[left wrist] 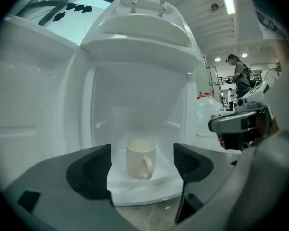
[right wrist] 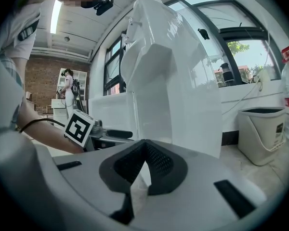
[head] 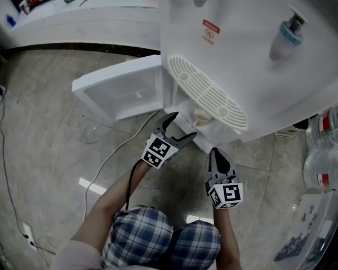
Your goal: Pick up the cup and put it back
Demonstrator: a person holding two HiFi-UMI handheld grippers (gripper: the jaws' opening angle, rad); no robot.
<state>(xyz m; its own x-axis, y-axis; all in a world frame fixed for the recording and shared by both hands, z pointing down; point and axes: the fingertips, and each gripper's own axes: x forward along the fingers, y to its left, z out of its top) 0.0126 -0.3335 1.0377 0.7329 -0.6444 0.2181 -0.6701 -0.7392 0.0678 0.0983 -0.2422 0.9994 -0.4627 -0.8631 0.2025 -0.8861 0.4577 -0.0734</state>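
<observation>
**Left gripper point(head: 182, 125) wide open, lined up on cup; right gripper point(head: 214, 152) shut, idle**

Left to right in the head view:
- Cabinet door point(head: 121, 89) of the water dispenser point(head: 242, 49) was swung open to the left, well clear of the approach line.
- Left gripper was pointed into the open lower compartment with its jaws spread wide and nothing held. In the left gripper view the cup point(left wrist: 141, 159) sat centred between the two pads but farther in, and neither pad touched it.
- Cup stood upright on the white shelf point(left wrist: 144, 189) inside the compartment, under the drip grille point(head: 205, 91). Its handle faced out toward the gripper, slightly right of centre.
- Right gripper hung lower and to the right, outside the cabinet. Its pads were pressed together with nothing between them.
- Water bottles point(head: 327, 145) were at the far right, out of play.

Step in hand, as I read it: the reach, before the grasp.

How to do it well:
- Push straight in along the current line, since the centring already looked good.
- Keep the jaws level with the cup body, below the rim and above the shelf.
- The handle was the risk. It pointed at the gripper, so go deep enough for the pads to land on the round wall on either side of it.
- Close slowly, because a one-sided touch would likely slide the cup back on the smooth shelf.
- Lift only enough to clear the shelf, as headroom under the compartment top looked limited.
</observation>
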